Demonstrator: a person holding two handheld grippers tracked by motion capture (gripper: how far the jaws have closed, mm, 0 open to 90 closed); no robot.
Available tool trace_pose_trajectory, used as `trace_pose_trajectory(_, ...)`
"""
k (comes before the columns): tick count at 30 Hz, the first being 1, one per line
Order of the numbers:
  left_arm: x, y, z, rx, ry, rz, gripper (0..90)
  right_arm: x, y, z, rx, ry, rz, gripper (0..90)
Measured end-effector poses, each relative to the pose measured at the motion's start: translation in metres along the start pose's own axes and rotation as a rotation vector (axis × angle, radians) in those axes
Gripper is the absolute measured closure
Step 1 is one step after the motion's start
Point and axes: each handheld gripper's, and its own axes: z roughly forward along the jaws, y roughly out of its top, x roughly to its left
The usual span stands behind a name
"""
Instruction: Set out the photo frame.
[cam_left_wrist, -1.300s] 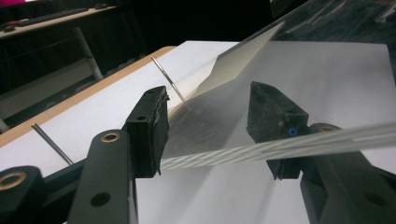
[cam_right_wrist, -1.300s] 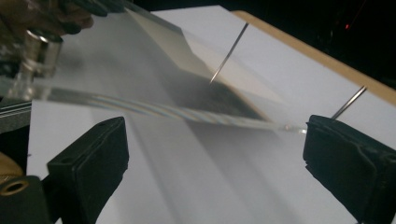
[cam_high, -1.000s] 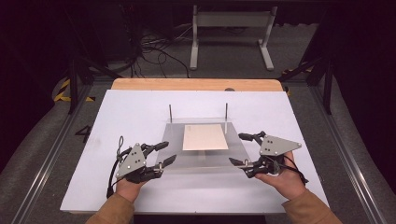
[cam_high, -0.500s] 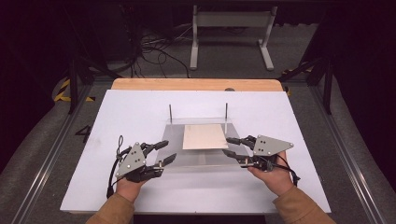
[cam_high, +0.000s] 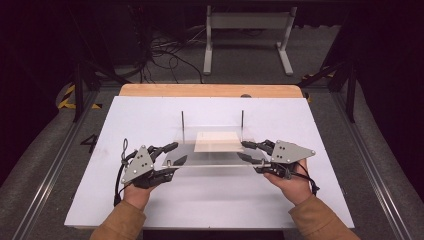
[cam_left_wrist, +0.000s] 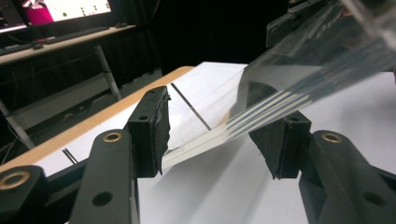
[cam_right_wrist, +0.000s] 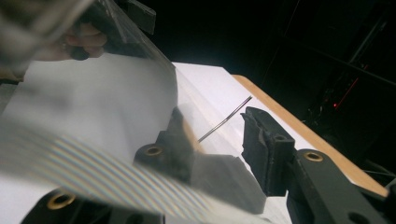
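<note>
Sheet: clear plastic sheet (cam_high: 215, 159) spans between both hands, lifted off the white counter (cam_high: 150, 115), just before two thin upright rods (cam_high: 182, 126) | left hand-held gripper (cam_high: 172, 154): jaws grasping the sheet's left edge | right hand-held gripper (cam_high: 247, 151): jaws have just been closing around the sheet's right edge, cannot tell if pressing

We find no legible text, label, brand or number in any view. The monitor (cam_left_wrist: 56, 9) at top left of the left gripper view shows lit marks, too small and blurred to read. Yellow-black hazard striping (cam_high: 65, 97) on the floor carries no wording.
</note>
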Motion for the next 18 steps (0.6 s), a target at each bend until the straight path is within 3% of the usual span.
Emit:
trace_pose_trajectory(8, 0.007, 0.019, 0.002, -0.031, 0.04, 0.014, 50.7, -0.01, 0.014, 0.001, -0.028, -0.046, -0.041, 61.2)
trace_pose_trajectory(18, 0.0, 0.043, -0.005, -0.072, 0.077, 0.041, 55.1, -0.012, 0.033, -0.014, -0.066, -0.088, -0.082, 61.9)
